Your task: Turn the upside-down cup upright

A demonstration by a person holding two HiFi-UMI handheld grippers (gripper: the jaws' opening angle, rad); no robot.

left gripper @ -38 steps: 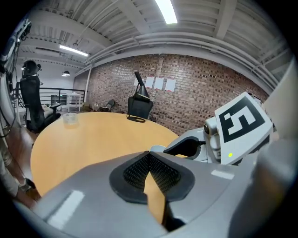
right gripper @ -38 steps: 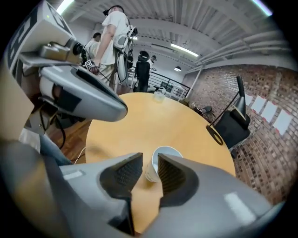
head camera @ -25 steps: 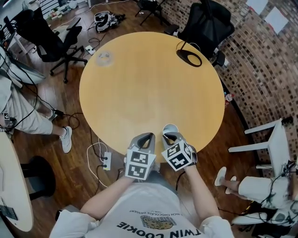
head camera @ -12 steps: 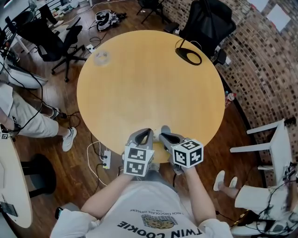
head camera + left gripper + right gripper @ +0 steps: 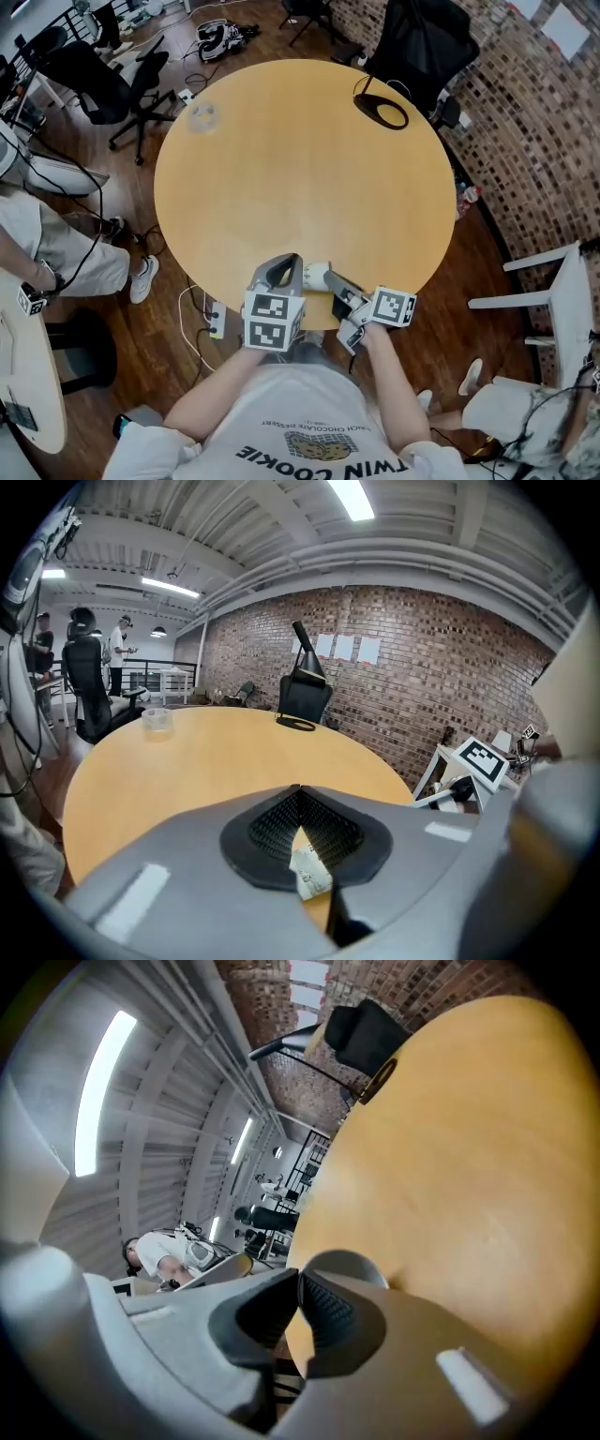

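Observation:
A small white cup [image 5: 315, 275] is tipped on its side over the near edge of the round wooden table [image 5: 300, 169]. My right gripper [image 5: 330, 279] is rolled over sideways and shut on the cup's wall. In the right gripper view the cup [image 5: 343, 1267] is a grey rounded shape just beyond the closed jaw tips of the right gripper [image 5: 300, 1281]. My left gripper [image 5: 289, 264] sits close beside the cup on its left, with nothing gripped. Its jaws meet at the tips in the left gripper [image 5: 298, 791] view.
A clear small container [image 5: 204, 114] sits at the table's far left, and a black loop-shaped object [image 5: 380, 111] at the far right. Office chairs [image 5: 412, 42] stand behind the table and a white chair [image 5: 553, 291] to the right. A person's legs [image 5: 66, 258] are at the left.
The right gripper has rolled over sideways with the cup, so its marker cube has swung to the right. The cup, upended a second ago, now lies tipped on its side. The left gripper has barely shifted.

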